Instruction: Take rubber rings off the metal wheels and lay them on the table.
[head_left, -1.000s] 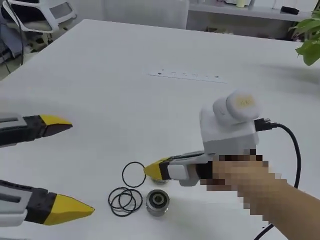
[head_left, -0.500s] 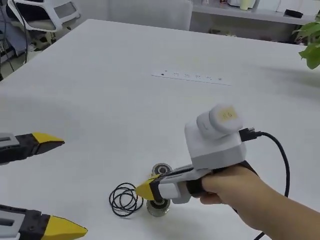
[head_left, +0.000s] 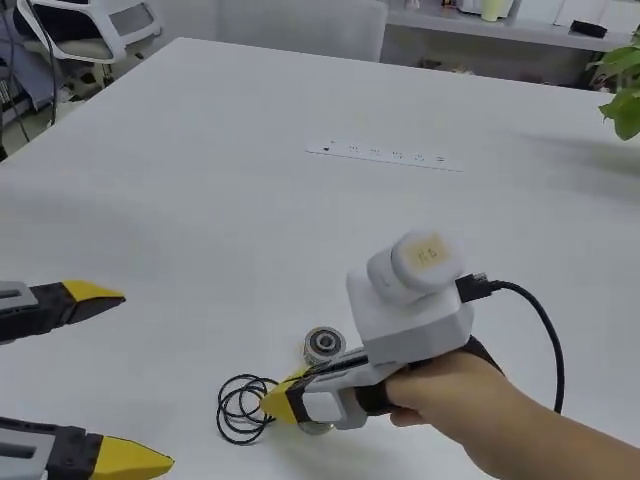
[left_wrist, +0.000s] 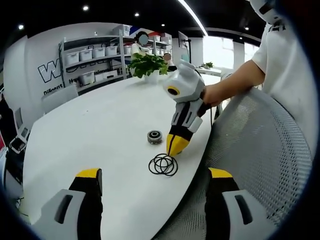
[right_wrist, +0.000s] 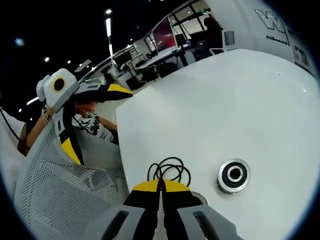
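Several black rubber rings (head_left: 245, 405) lie overlapping on the white surface (head_left: 250, 200), near the metal wheel (head_left: 324, 345). Right hand-held gripper (right_wrist: 161, 186) is just beside the wheel, jaws pressed together, tips at the rings; possibly pinching one, hard to tell. Left hand-held gripper (head_left: 140, 380) hangs well apart from the wheel, jaws spread wide, empty.

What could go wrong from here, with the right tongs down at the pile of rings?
1. The right tongs are shut, with their tip at the loose, overlapping rings. These lie close to the edge of the table, so a drag could pull some off.
2. The wheel lies free beside the tongs, and a sideways nudge might send it sliding.
3. The left tongs are open and well away, so nothing steadies the wheel or the rings.
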